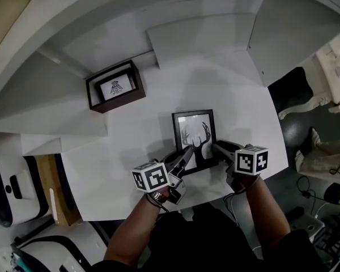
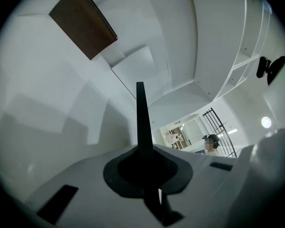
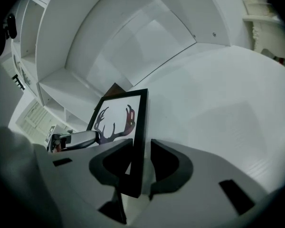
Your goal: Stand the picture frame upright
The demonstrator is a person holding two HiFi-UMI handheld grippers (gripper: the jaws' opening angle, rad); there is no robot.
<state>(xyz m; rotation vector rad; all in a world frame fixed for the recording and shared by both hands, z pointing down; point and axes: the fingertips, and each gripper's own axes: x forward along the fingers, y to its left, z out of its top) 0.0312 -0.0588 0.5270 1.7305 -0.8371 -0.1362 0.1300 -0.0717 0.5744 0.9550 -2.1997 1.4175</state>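
Site: white table top (image 1: pixel 130 152) with white stepped ledges behind it.

Black rectangular picture frame with a dark antler print on white (image 1: pixel 194 130) sits near the table's front edge, between the two grippers. It is raised with its face toward the person and leans back. The grippers crowd its lower edge, so contact with the table cannot be confirmed. Its back is hidden in all views.

Left gripper (image 1: pixel 185 156): jaws clamped on the frame's left side near the bottom. In the left gripper view the picture frame (image 2: pixel 141 122) shows only edge-on, as a thin black upright strip. The dark pads of the gripper (image 2: pixel 143 161) merge with it, and no gap shows.

Right gripper (image 1: pixel 217 148): jaws spread, with the frame's right side between them. In the right gripper view the gripper (image 3: pixel 141 163) shows clear space at the right pad; the left pad is close, and contact there is hard to judge. The print (image 3: pixel 116 120) shows slantwise, with the left gripper's tip cutting across its lower corner.

Marker cubes (image 1: pixel 150 177) (image 1: pixel 253 160) cover both hands.

Dark brown wooden box frame holding a small white card (image 1: pixel 114 86) rests on a ledge, well apart from the task frame. In the left gripper view only one plain brown face of it (image 2: pixel 83 22) shows.

A distant person (image 2: pixel 210 144) is visible there too, too small for detail.
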